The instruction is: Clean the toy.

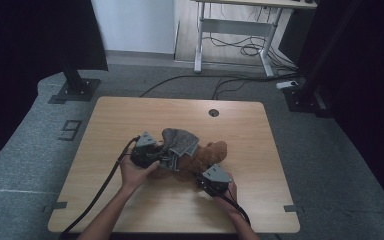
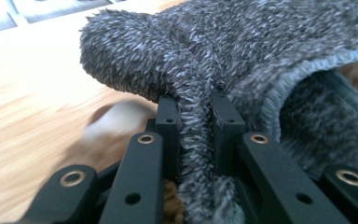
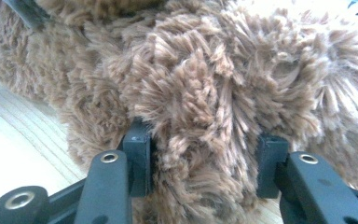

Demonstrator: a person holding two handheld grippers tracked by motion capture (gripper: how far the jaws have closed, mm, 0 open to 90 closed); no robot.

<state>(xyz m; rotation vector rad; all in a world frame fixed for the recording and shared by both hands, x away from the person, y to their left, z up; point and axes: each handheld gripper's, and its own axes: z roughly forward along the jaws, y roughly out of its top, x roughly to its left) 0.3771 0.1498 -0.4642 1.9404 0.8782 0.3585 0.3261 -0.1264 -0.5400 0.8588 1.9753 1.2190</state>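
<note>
The left gripper (image 1: 156, 154) is clamped on a fold of the grey knit garment (image 1: 180, 142); in the left gripper view its jaws pinch a seam of that fabric (image 2: 196, 140), with the garment's ribbed opening just beyond and to the right of the jaws. The right gripper (image 1: 207, 180) is closed on a thick tuft of the brown plush toy (image 1: 202, 160), its jaws sunk into the pile (image 3: 200, 140) on either side. The toy lies on the wooden counter (image 1: 130, 115) between the two grippers, the garment draped over the part of it nearest the left gripper. Judged step: dressing or undressing the toy, mid-pull; which of the two cannot be told. The next move likely calls for the right gripper to hold the toy firm while the left draws the fabric along the body, keeping the seam from slipping out.
</note>
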